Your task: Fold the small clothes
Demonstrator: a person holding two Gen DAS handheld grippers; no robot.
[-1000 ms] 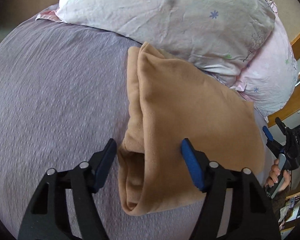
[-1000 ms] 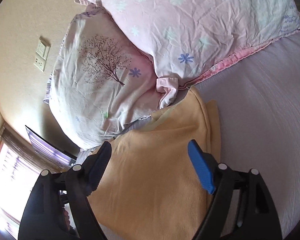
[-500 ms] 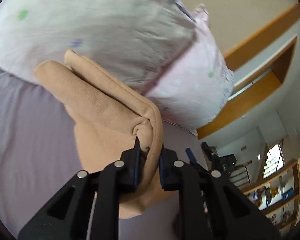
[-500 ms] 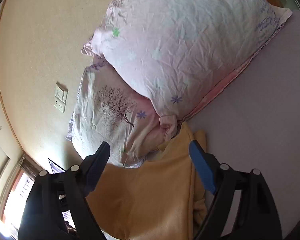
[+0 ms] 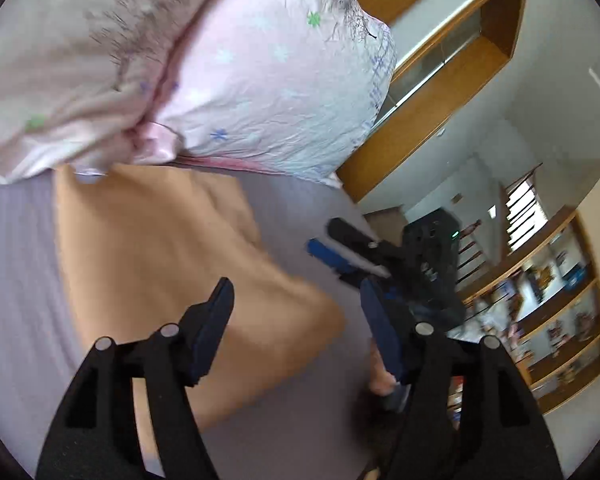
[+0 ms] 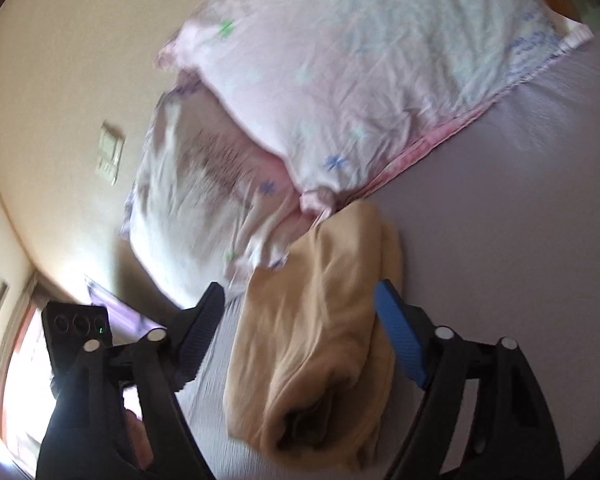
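Note:
A tan folded garment (image 5: 160, 264) lies on the lilac bed sheet (image 5: 16, 264), its far end against the pillows. It also shows in the right wrist view (image 6: 320, 332) as a folded bundle. My left gripper (image 5: 296, 328) is open and empty, hovering just above the garment's near right part. My right gripper (image 6: 300, 328) is open and empty above the garment's near end. The right gripper also shows in the left wrist view (image 5: 340, 252), beyond the garment's right corner.
Two pink floral pillows (image 5: 260, 80) (image 6: 360, 72) lie at the head of the bed. A wooden headboard (image 5: 440, 92) and shelves (image 5: 552, 320) stand to the right. A wall switch plate (image 6: 110, 152) is on the cream wall.
My left gripper was shut on the garment's folded edge half a second ago; it has let go and opened. The garment now lies flat. Both cameras have swung.

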